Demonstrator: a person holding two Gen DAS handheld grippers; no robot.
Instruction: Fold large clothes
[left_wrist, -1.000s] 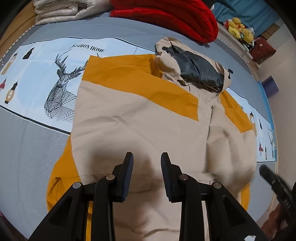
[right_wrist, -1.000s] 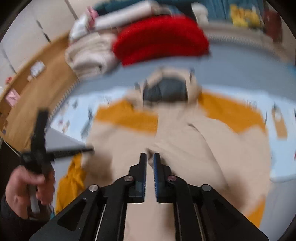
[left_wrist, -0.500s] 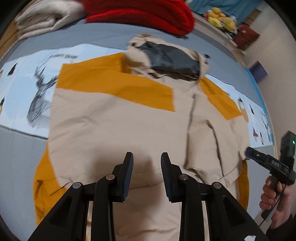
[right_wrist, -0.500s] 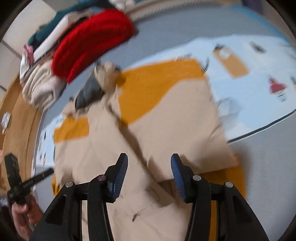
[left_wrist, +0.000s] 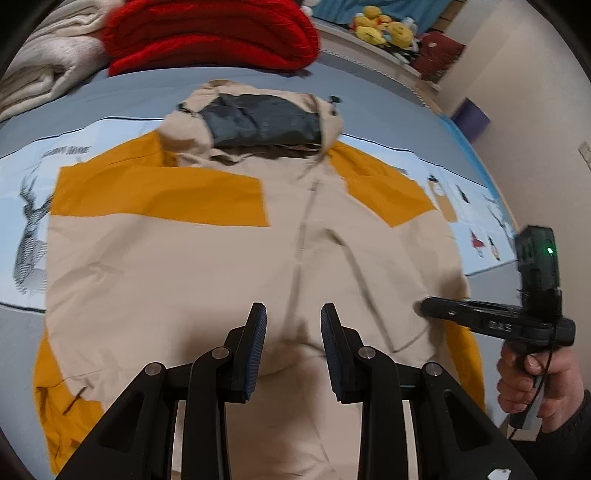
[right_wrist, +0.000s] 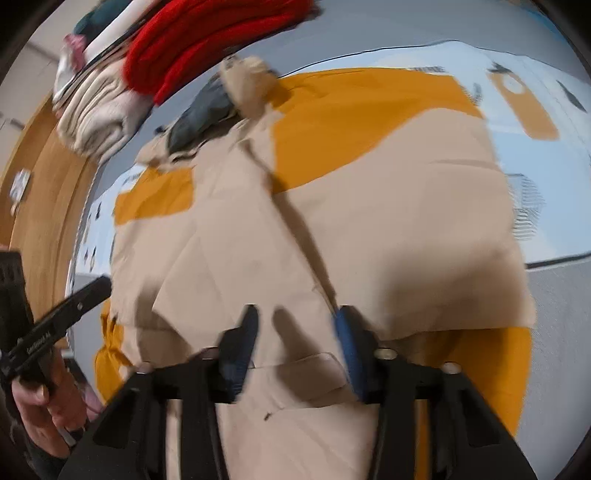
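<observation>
The left tool (left_wrist: 290, 332) hangs over the jacket's (left_wrist: 207, 266) lower middle with its 2 ribbed dark pads apart and nothing between them. The right tool (right_wrist: 295, 332), seen blurred, has just been closing; its blue-faced pads still look apart above the cloth, with no fabric pinched as far as the blur lets me tell.

The jacket lies flat and face up on the bed (left_wrist: 369, 96), a smooth beige shell with mustard-yellow panels at shoulders and hem. Its hood (left_wrist: 258, 122), lined in quilted grey, points toward the far side. Shallow creases run down the front seam. Both sleeves appear folded in, giving a roughly square outline.

Bare grey sheet rings the jacket on all sides. Beyond the hood sit a ribbed red knit (left_wrist: 210, 33) and a cream blanket (left_wrist: 44, 70).
</observation>
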